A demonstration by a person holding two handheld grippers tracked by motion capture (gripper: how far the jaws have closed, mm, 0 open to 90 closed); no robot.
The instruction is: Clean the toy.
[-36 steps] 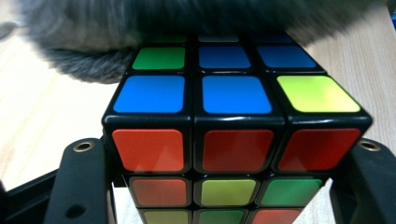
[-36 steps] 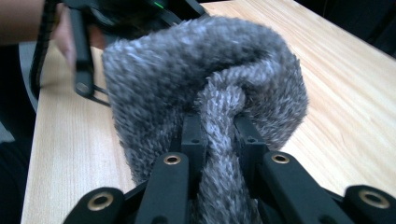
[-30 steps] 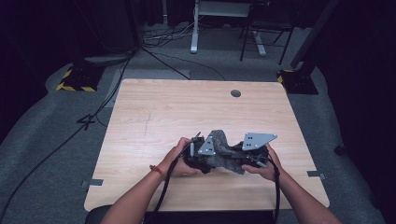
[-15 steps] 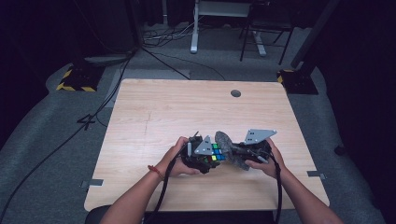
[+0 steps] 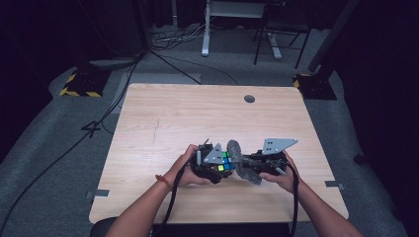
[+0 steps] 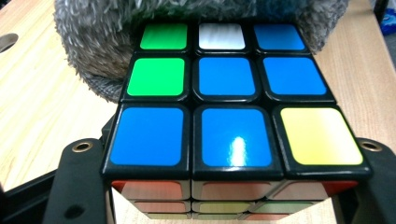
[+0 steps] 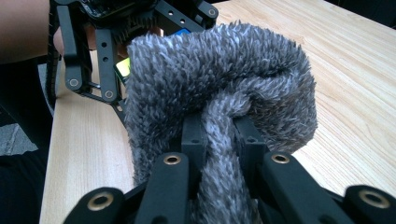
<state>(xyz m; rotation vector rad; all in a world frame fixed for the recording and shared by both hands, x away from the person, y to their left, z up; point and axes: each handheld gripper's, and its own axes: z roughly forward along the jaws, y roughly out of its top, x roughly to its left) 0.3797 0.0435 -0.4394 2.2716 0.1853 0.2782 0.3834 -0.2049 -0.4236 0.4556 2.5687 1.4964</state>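
Left gripper (image 5: 223,163) clamping cube (image 6: 233,93), right gripper (image 7: 219,135) pinching cloth (image 7: 224,79)

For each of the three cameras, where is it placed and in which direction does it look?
High view: above the person's side, facing forward and down at the wooden table; both forearms, the left gripper and the right gripper show.
Left gripper view: rides the left gripper, looking along its jaws at the puzzle cube clamped between them.
Right gripper view: rides the right gripper, looking along its jaws, shut on the grey fuzzy cloth; the left gripper shows behind.
Shared: cube, cloth and table appear in all three.
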